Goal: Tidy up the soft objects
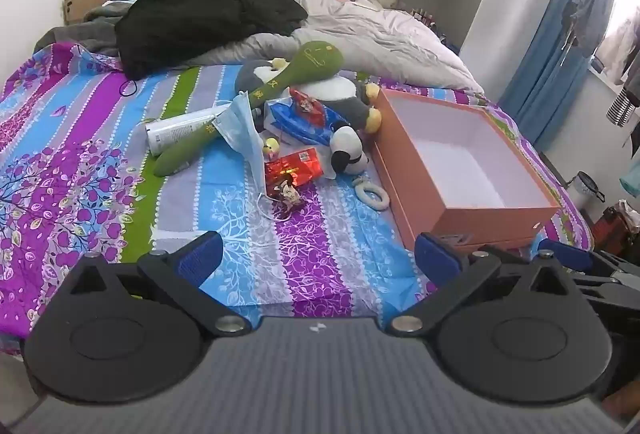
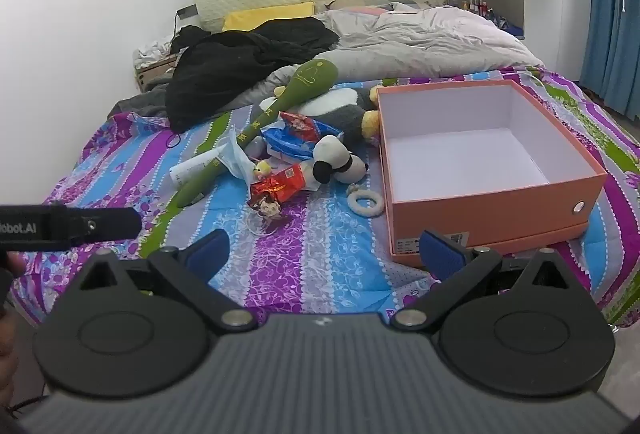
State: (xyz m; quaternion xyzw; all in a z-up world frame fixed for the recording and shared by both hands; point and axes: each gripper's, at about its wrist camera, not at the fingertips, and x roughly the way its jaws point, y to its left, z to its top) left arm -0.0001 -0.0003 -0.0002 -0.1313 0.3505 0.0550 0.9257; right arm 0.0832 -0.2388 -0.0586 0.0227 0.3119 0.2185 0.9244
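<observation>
On bed [image 1: 80, 137], both claws, left claw [image 1: 318, 260] and right claw [image 2: 324, 254], spread, holding nothing; toy pile [image 1: 304, 105] beside orange box [image 1: 472, 222].

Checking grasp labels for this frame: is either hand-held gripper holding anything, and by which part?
Nothing is held. The left hand-held gripper and the right hand-held gripper both stand wide open over the bedsheet, short of the toy pile.

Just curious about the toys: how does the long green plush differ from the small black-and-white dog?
The green plush is long, club-shaped and lies propped across the pile; the dog is short, rounded and rests on the bedsheet. The green one carries yellow markings; the dog has black ears. Both lie left of the box.
</observation>
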